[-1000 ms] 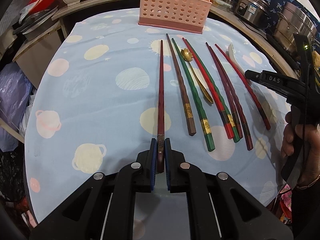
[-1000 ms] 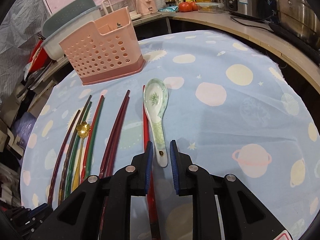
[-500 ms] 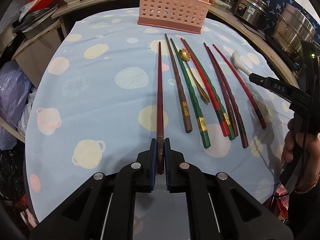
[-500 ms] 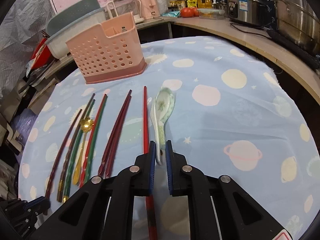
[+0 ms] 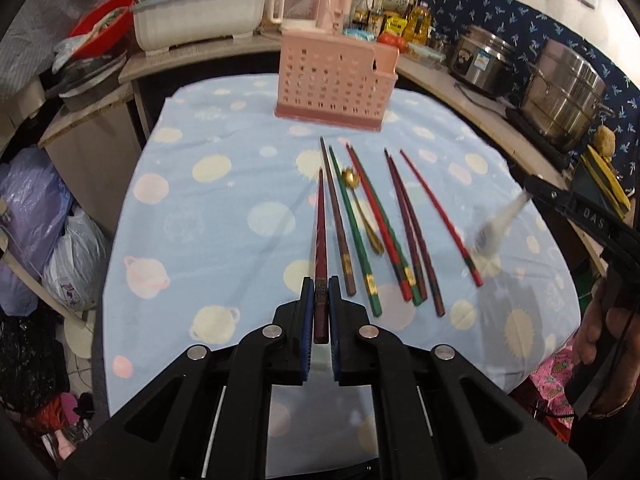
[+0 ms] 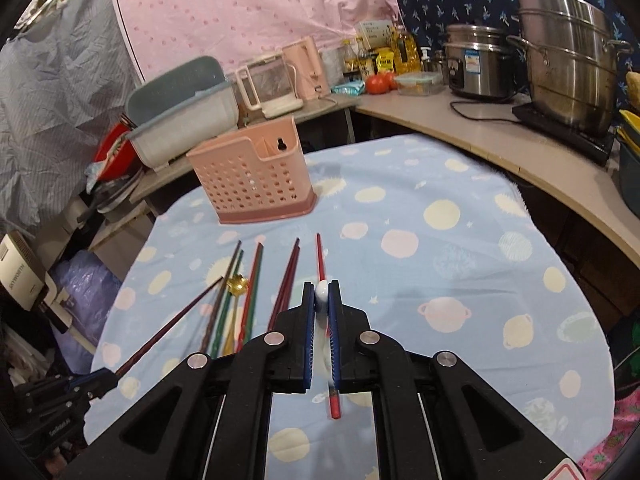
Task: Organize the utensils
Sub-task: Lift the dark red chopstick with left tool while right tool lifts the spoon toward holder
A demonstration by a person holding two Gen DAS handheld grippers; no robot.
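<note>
My left gripper (image 5: 321,292) is shut on the thick end of a dark red chopstick (image 5: 321,232), which is raised off the cloth and points towards the pink utensil basket (image 5: 336,80). My right gripper (image 6: 322,292) has a white ceramic spoon (image 6: 321,291) by its handle. Its jaws are still closing, and the pads press on the handle. The spoon (image 5: 496,224) hangs blurred above the cloth's right side in the left wrist view. Several chopsticks and a gold spoon (image 5: 362,216) lie in a row on the blue cloth. The red chopstick (image 6: 320,256) lies under the right gripper.
The basket (image 6: 256,184) stands at the far end of the table. A curved counter (image 6: 500,136) on the right carries a steel pot (image 6: 568,60) and a rice cooker (image 6: 476,64). A grey tub (image 5: 196,20) sits behind the table, and plastic bags (image 5: 36,216) lie on the floor at the left.
The right gripper closed on the spoon's handle and lifted it off the cloth. The left gripper rose with its chopstick, whose tip has left the cloth. Both views look higher.
</note>
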